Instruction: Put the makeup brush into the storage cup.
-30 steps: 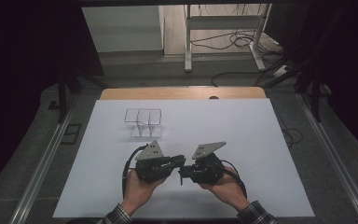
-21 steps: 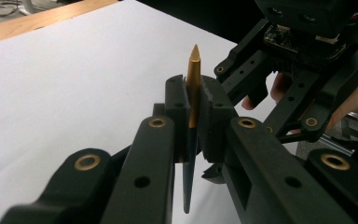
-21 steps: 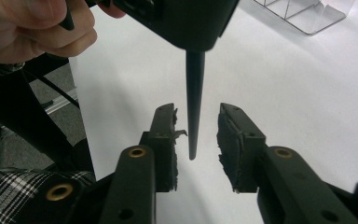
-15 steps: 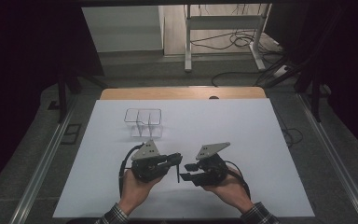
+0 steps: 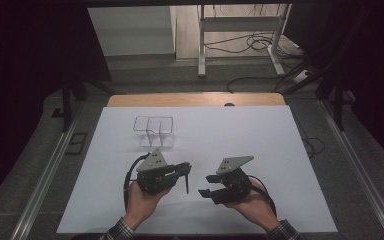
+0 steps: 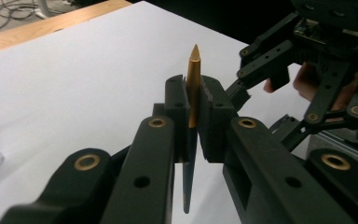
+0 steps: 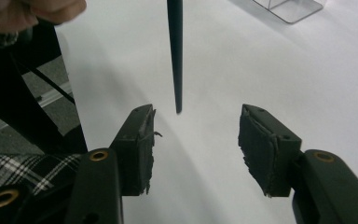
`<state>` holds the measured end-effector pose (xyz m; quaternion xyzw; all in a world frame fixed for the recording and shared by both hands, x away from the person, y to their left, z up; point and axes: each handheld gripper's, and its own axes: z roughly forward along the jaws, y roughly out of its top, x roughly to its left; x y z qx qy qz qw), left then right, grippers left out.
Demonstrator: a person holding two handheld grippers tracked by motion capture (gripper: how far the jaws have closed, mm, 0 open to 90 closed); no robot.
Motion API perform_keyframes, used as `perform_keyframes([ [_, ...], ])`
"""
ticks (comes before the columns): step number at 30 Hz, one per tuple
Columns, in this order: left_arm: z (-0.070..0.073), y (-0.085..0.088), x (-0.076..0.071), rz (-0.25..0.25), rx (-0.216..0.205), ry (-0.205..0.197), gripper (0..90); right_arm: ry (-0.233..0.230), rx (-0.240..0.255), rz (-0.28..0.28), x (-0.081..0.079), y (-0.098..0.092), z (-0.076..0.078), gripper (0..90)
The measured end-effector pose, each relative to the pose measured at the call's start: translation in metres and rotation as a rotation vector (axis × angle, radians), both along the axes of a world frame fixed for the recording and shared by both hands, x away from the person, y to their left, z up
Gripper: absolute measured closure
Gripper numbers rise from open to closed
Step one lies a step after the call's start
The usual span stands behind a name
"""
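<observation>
A slim pen (image 6: 193, 88) with a gold pointed tip and a dark barrel stands upright, and my left gripper (image 6: 193, 100) is shut on it near the tip. In the high view the left gripper (image 5: 186, 170) hovers over the near middle of the white table, with the pen's barrel (image 5: 187, 183) hanging below its jaws. My right gripper (image 5: 206, 185) sits just to its right. Its jaws have just been opening and hold nothing. In the right gripper view the right gripper (image 7: 196, 135) stands open, and the pen's dark end (image 7: 175, 56) hangs just beyond the worn pads.
A clear plastic container (image 5: 154, 131) with compartments stands behind the left gripper, and its corner (image 7: 291, 8) shows in the right gripper view. The white sheet (image 5: 260, 135) covers the table. A wooden strip (image 5: 195, 99) runs along the far edge.
The right gripper's jaws have opened and it has drawn a little to the right, away from the left gripper. The pen stays in the left gripper.
</observation>
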<state>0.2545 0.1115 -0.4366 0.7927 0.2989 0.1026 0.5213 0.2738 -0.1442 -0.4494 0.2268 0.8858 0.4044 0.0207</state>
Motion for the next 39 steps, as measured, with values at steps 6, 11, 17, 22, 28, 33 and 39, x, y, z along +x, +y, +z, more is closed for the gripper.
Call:
perform_keyframes([
  [6,0.002,0.006,0.0,0.013,0.004,-0.009,84.0,-0.039,-0.02,-0.012,-0.004,-0.007,0.001,40.4],
  [11,0.003,0.01,0.001,0.019,0.0,-0.008,84.0,-0.072,-0.035,-0.02,-0.006,-0.011,0.001,35.7],
  [17,0.003,0.018,0.002,0.038,-0.005,-0.006,84.0,-0.102,-0.049,-0.028,-0.011,-0.017,-0.001,31.4],
  [22,0.005,0.021,0.003,0.043,0.001,-0.01,83.9,-0.127,-0.057,-0.029,-0.015,-0.023,0.0,26.8],
  [28,0.006,0.023,0.003,0.05,0.014,-0.016,83.9,-0.128,-0.051,-0.061,-0.017,-0.033,-0.001,23.0],
  [33,0.007,0.029,0.006,0.07,0.014,-0.015,83.9,-0.119,-0.046,-0.086,-0.018,-0.041,0.0,20.7],
  [39,0.008,0.036,0.009,0.093,0.012,-0.013,83.9,-0.109,-0.032,-0.122,-0.019,-0.05,0.001,16.4],
])
